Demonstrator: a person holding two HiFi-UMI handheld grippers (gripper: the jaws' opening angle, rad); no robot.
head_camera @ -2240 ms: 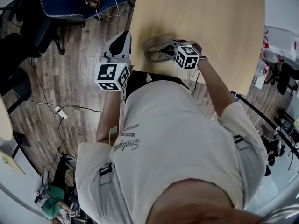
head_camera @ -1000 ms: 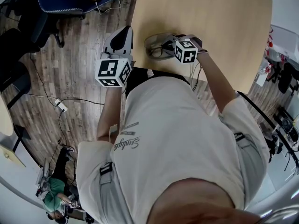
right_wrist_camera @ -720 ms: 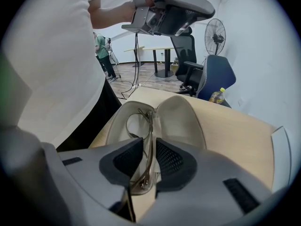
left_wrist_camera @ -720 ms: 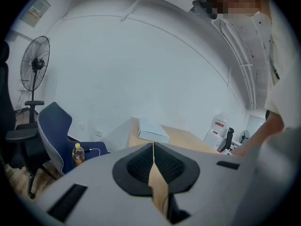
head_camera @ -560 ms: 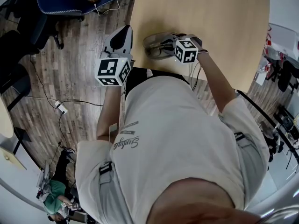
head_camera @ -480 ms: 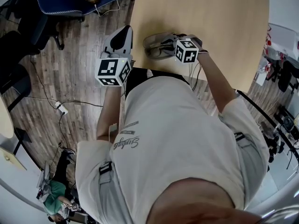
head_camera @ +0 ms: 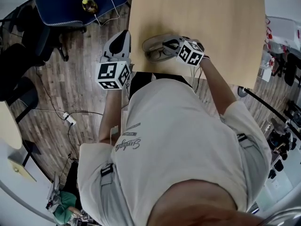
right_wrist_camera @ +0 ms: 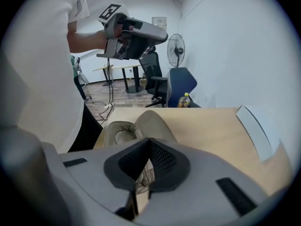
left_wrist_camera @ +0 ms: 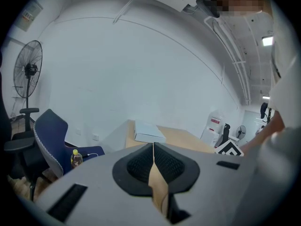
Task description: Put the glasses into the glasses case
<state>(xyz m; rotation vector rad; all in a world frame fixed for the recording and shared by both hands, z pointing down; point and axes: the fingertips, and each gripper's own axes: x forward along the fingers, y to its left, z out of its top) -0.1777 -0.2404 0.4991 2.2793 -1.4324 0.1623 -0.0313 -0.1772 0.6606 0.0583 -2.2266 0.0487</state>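
Right tongs clenched on the glasses (probably light and brittle; grip frame, never lens) at the open glasses case; left tongs clenched, empty.

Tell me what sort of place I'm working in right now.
Most likely an office or lab workroom: a light wooden table on a wood-plank floor, a blue padded office chair nearby, a black pedestal fan by the white wall, and a white power strip with cables on the floor.

Wooden table, open glasses case, white box
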